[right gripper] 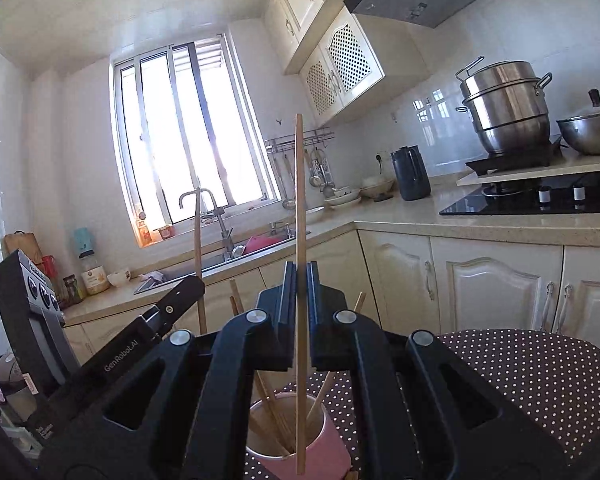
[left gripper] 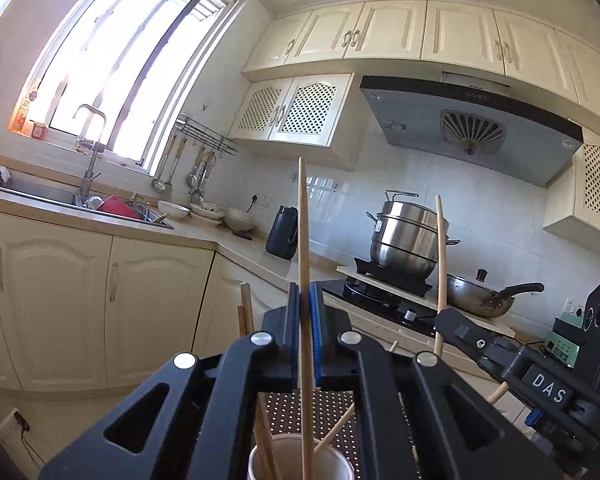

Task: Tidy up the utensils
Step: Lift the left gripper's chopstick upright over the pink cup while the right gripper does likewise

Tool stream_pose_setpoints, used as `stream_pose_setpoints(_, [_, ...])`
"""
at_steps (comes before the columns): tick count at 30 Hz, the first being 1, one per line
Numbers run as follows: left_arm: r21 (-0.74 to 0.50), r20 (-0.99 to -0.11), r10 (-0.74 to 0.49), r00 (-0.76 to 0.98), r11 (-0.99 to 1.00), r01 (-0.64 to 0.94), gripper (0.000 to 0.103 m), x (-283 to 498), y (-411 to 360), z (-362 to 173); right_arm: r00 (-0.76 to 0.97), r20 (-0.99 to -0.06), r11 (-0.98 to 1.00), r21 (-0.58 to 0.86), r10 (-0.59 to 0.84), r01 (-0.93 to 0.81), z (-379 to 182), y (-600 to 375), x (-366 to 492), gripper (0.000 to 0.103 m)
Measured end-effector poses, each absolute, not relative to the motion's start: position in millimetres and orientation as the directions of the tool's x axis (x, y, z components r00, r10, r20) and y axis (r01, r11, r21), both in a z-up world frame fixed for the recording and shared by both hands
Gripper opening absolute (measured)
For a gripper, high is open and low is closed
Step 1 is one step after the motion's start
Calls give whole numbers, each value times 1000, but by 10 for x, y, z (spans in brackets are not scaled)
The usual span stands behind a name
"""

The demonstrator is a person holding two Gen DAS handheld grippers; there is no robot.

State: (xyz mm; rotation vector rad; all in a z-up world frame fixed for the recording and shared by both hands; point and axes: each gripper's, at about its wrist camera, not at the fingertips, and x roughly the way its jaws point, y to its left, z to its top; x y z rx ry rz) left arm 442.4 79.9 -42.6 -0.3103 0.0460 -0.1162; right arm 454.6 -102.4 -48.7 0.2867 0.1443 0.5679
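Note:
My left gripper [left gripper: 305,300] is shut on a wooden chopstick [left gripper: 303,224] that stands upright, its lower end down in a cup [left gripper: 268,464] below. My right gripper [right gripper: 299,280] is shut on another upright wooden chopstick [right gripper: 299,200], its lower end in front of the pink cup [right gripper: 320,456]. The cup holds several more chopsticks [right gripper: 276,412]. It stands on a brown polka-dot table [right gripper: 540,380]. In the left wrist view the right gripper [left gripper: 444,320] shows at the right with its chopstick [left gripper: 441,248]. In the right wrist view the left gripper [right gripper: 196,284] shows at the left with its chopstick [right gripper: 198,240].
A kitchen counter [right gripper: 400,212] runs along the far wall with a sink [right gripper: 236,252], a dark kettle [right gripper: 411,174], bowls, a stove [right gripper: 540,200] with a steel steamer pot [right gripper: 504,108] and a wok [right gripper: 588,132]. Cabinets hang above.

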Motion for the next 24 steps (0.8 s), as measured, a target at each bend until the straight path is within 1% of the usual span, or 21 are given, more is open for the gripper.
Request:
stream_pose_setpoints(6, [-290, -37, -90, 995, 954, 75, 5, 4598, 736, -509, 829, -55, 807, 273, 556, -523, -548, -908, 4624, 5])
stream_pose_setpoints(9, [-281, -56, -75, 996, 958, 56, 5, 4639, 708, -599, 826, -57, 804, 279, 560, -526, -590, -892, 4669, 5])
stream_pose_setpoints(15, [-249, -77, -81, 994, 967, 60, 6, 4583, 651, -722, 818, -45, 793, 280, 574, -541, -635, -848, 4689, 5])
stream_pose_setpoints(19, [-249, -93, -96, 991, 966, 71, 6, 4525, 667, -781, 812, -32, 784, 283, 583, -552, -645, -813, 4714, 5])
stream_pose_setpoints(24, [-227, -116, -110, 987, 970, 81, 6, 4444, 673, -848, 796, -41, 772, 279, 603, -571, -688, -749, 4728, 6])
